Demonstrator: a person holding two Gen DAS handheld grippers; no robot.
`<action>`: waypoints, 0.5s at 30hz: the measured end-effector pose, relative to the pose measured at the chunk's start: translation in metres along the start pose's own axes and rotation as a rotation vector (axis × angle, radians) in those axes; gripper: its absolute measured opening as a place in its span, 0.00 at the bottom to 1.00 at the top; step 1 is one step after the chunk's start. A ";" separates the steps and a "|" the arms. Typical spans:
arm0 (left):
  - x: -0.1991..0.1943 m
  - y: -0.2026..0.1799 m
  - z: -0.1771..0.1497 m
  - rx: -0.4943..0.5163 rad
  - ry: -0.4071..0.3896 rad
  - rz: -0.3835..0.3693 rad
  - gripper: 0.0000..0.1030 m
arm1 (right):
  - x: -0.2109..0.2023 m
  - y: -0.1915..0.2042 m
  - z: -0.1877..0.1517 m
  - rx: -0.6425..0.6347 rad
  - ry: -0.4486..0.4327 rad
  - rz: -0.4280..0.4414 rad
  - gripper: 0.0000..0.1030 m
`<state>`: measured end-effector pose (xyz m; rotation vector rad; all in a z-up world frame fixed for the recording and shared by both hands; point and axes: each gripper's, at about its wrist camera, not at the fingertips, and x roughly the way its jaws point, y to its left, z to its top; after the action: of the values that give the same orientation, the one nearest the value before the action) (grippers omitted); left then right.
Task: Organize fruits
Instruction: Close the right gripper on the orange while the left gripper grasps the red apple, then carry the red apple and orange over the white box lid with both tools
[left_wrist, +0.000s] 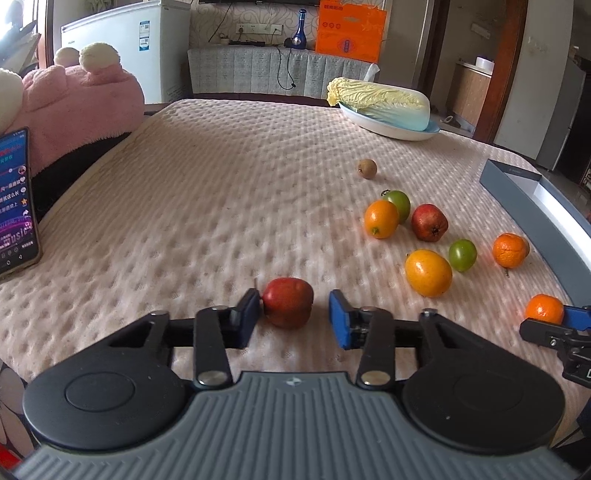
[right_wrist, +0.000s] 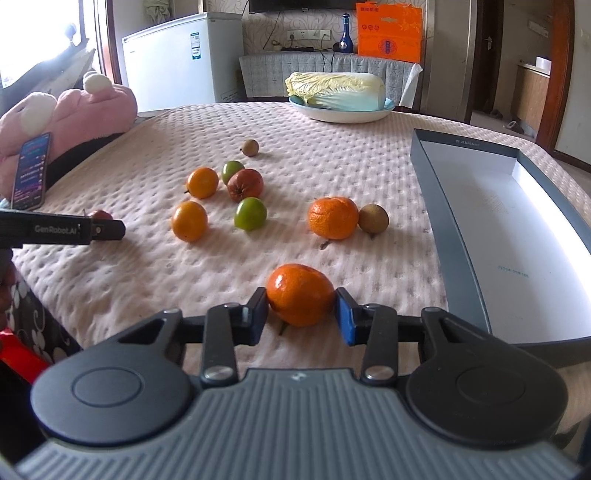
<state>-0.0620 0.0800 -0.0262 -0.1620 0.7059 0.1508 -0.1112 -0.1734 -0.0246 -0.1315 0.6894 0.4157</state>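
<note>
A red apple lies on the quilted cloth between the fingers of my left gripper. The left pad touches it, while a gap shows at the blue right pad, so this gripper is open. In the right wrist view my right gripper has both pads against a tangerine and is shut on it. The left wrist view shows that same tangerine at its right edge. Loose fruit lies further back: two oranges, two green fruits, a dark red fruit, another tangerine and two brown fruits.
A long grey box with a white inside lies open along the right. A cabbage on a white plate sits at the far edge. A phone leans on a pink plush toy at the left.
</note>
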 end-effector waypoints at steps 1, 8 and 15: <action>0.000 0.000 0.000 -0.001 0.001 -0.001 0.37 | 0.000 0.000 0.000 -0.003 0.000 0.001 0.40; -0.002 0.000 0.000 -0.002 -0.006 -0.021 0.33 | -0.004 -0.001 0.001 -0.002 -0.020 -0.002 0.39; -0.007 -0.007 0.004 -0.010 -0.031 -0.023 0.33 | -0.018 -0.002 0.005 0.006 -0.086 0.020 0.39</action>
<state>-0.0635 0.0739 -0.0184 -0.1771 0.6727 0.1347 -0.1194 -0.1797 -0.0091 -0.1004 0.6078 0.4360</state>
